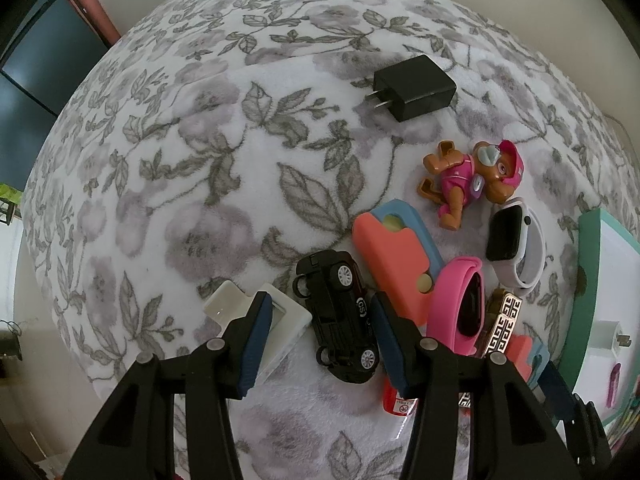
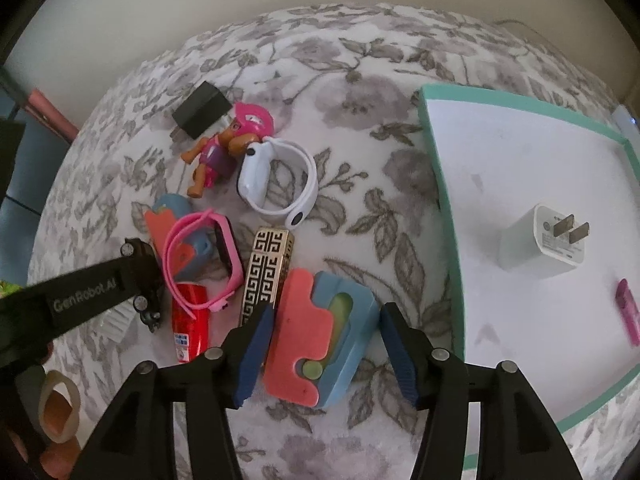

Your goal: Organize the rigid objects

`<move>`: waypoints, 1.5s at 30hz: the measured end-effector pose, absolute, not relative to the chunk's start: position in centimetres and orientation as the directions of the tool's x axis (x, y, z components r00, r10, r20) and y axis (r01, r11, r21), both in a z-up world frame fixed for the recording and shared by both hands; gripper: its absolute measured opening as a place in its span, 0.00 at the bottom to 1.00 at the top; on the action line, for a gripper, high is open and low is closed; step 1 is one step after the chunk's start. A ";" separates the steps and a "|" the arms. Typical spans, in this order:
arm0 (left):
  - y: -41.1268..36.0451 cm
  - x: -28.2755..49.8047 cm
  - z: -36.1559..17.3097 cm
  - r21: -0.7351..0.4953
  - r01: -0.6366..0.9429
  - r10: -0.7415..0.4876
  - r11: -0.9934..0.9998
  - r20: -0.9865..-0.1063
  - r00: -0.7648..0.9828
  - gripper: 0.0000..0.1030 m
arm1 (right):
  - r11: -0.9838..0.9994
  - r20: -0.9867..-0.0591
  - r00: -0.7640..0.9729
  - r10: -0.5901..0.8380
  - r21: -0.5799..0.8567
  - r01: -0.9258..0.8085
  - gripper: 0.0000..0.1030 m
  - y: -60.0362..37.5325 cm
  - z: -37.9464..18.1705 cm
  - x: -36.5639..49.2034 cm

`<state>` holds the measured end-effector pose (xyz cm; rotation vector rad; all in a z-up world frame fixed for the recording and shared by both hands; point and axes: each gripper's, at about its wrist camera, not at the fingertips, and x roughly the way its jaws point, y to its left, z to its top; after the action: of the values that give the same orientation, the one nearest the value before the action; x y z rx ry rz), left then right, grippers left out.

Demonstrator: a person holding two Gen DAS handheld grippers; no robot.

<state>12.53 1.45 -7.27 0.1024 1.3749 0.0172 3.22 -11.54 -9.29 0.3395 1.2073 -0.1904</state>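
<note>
On the floral blanket (image 1: 208,168), left to right: the left gripper (image 1: 320,332) hangs with its jaws spread and nothing between the pads, straddling a black toy car (image 1: 340,320) that lies on its side; a white square clip (image 1: 260,320) sits just outside its left finger. Ahead of it and to the right lie a black charger (image 1: 414,86) and a pink-suited pup figurine (image 1: 464,182). Next comes the right gripper (image 2: 322,344), likewise released, its blue pads flanking a coral-and-blue puzzle block (image 2: 316,344) without clearly touching it. Beside its left finger stand a gold key-pattern lighter (image 2: 266,272), a red lighter (image 2: 190,320), a pink smartwatch (image 2: 208,252) and, farther ahead, a white smartwatch (image 2: 276,180). To its right rests the teal-rimmed tray (image 2: 442,184), holding a white charger (image 2: 540,240) and a magenta item, too blurred to name.

Judged step: pre-grasp on the block, sorting partly done. The next move calls for closing squarely on the block's long sides, lifting clear of the gold lighter, then carrying rightward over the tray rim.
</note>
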 end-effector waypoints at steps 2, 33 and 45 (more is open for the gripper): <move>1.3 12.5 -7.2 0.090 0.055 0.077 0.994 -0.977 0.197 0.52 | 0.940 -0.941 0.337 0.035 0.146 0.308 0.58 -11.3 -9.2 3.2; -0.6 11.6 -6.4 0.144 0.115 0.114 0.983 -0.966 0.231 0.32 | 0.959 -0.955 0.289 -0.065 0.021 0.283 0.48 -9.9 -10.3 3.0; 0.4 11.1 -4.6 0.108 0.034 0.096 0.994 -0.963 0.251 0.06 | 0.952 -0.952 0.307 0.012 0.105 0.288 0.47 -12.6 -9.4 1.9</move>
<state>11.11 0.44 -4.57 0.1150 1.3173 0.0423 1.87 -12.60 -9.40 0.2771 1.2504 -0.1858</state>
